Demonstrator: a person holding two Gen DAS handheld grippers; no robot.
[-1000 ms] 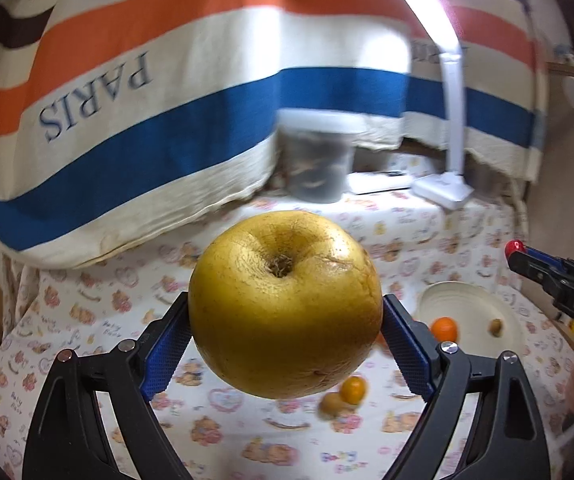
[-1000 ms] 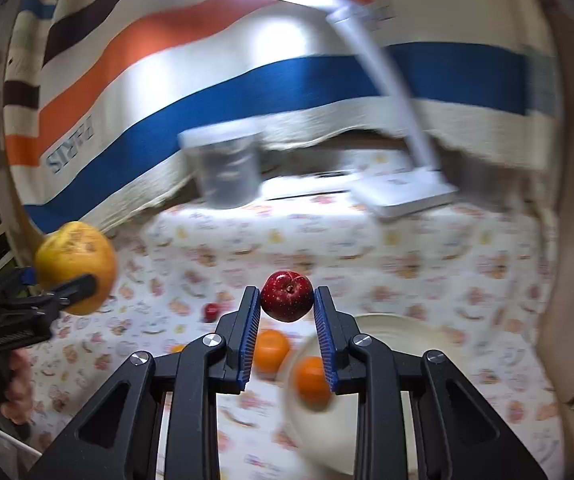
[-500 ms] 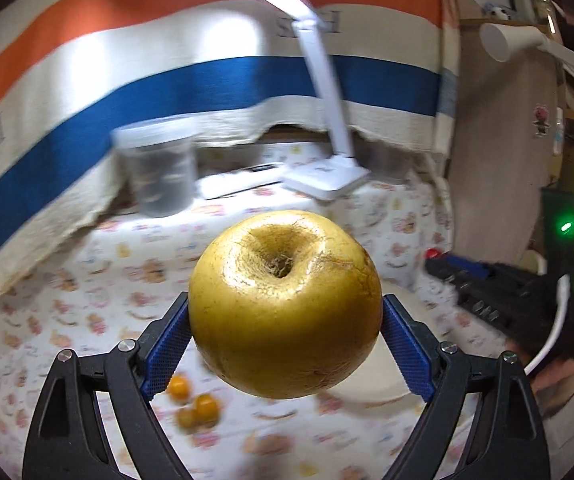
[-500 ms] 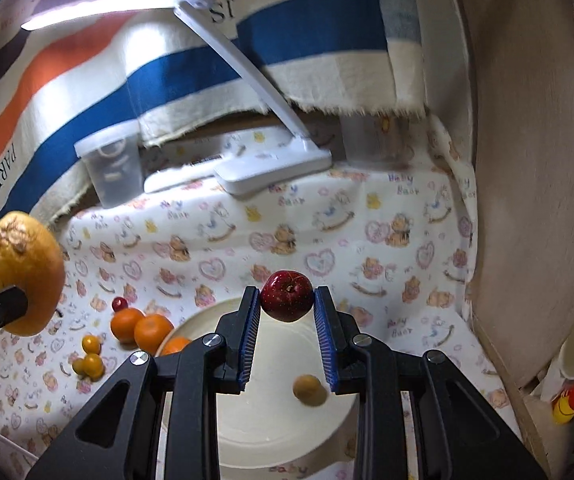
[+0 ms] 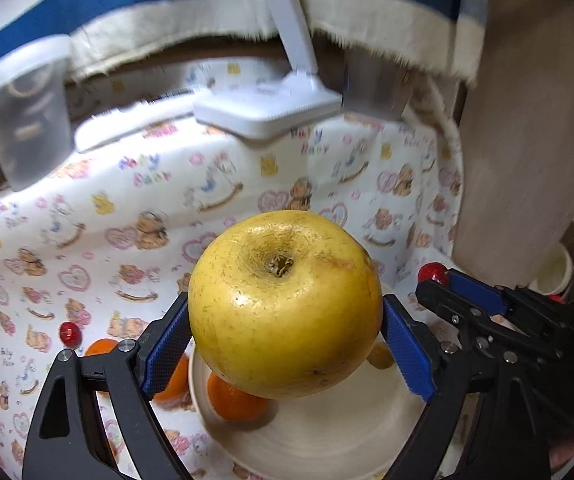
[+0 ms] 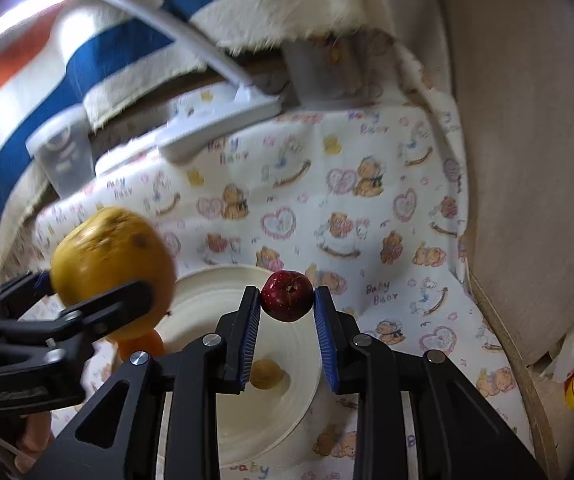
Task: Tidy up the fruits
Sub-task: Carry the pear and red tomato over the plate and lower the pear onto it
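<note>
My left gripper (image 5: pixel 285 344) is shut on a large yellow apple (image 5: pixel 285 312) and holds it above the cream plate (image 5: pixel 327 436). An orange (image 5: pixel 235 400) lies on the plate's left part, and a small brown fruit (image 6: pixel 266 374) lies near its middle. My right gripper (image 6: pixel 287 320) is shut on a small red apple (image 6: pixel 287 296) over the plate (image 6: pixel 207 292). The yellow apple (image 6: pixel 111 264) shows at left in the right wrist view. The red apple (image 5: pixel 433 272) shows at right in the left wrist view.
Another orange (image 5: pixel 101 346) and a small red fruit (image 5: pixel 70 333) lie on the bear-print cloth left of the plate. A white lamp base (image 5: pixel 267 110) and a clear plastic tub (image 5: pixel 27 120) stand at the back. A wooden panel (image 6: pixel 527 160) borders the right side.
Both grippers have moved right and down over the plate, still holding their fruit. The left gripper has come close beside the right one.
</note>
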